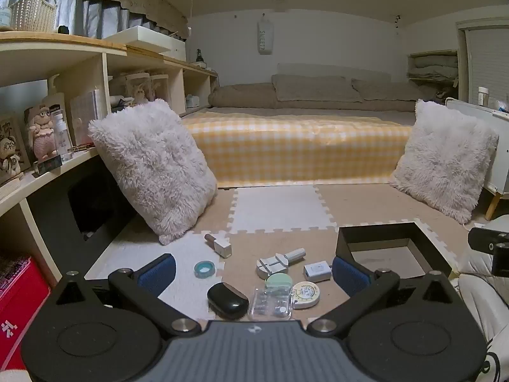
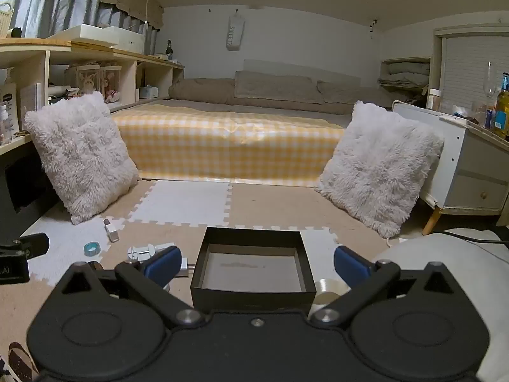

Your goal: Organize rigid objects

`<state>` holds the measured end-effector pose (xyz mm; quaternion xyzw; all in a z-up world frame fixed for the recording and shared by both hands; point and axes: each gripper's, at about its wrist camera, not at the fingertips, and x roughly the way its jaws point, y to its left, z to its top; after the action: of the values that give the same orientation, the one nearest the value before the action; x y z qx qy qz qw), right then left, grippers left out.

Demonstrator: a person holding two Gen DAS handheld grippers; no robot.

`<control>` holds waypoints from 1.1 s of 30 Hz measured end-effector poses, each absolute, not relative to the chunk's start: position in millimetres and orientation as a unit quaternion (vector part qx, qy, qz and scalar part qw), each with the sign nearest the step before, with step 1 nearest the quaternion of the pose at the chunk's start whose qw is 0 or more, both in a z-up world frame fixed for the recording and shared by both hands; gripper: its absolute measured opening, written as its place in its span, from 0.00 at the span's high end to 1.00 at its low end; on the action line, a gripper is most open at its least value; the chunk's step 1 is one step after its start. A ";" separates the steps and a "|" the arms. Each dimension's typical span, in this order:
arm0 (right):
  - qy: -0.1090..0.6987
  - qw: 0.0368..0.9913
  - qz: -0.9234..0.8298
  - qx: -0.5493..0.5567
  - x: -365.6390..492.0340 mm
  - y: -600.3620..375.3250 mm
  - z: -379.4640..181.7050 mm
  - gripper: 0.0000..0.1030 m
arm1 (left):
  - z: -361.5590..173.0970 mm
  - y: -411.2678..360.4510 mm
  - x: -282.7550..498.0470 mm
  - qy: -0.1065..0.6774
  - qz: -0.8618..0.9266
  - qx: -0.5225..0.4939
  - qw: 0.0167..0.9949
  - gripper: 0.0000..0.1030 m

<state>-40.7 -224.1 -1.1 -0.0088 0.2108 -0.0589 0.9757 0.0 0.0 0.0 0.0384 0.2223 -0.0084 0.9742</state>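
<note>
While both grippers hung above the foam floor mat [image 1: 276,207], the left gripper [image 1: 253,273] had its fingers spread wide and grasped nothing; below it lay a black case [image 1: 227,299], a clear plastic box [image 1: 272,302] and a round tape measure [image 1: 305,293]. The right gripper [image 2: 256,265] likewise stood released, its fingers flanking the empty black box [image 2: 251,273]. A pale roll [image 2: 327,289], possibly tape, sat beside that box.
</note>
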 end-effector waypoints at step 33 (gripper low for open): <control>0.213 0.975 -0.059 -0.012 -40.2 -222.5 -2.7 0.00 | 0.2 0.1 0.0 0.224 -0.011 0.037 0.974 0.00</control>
<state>-40.2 -222.5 -2.7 -0.0125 0.2128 -0.0595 0.9752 0.0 0.1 0.2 0.0366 0.2244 -0.0108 0.9737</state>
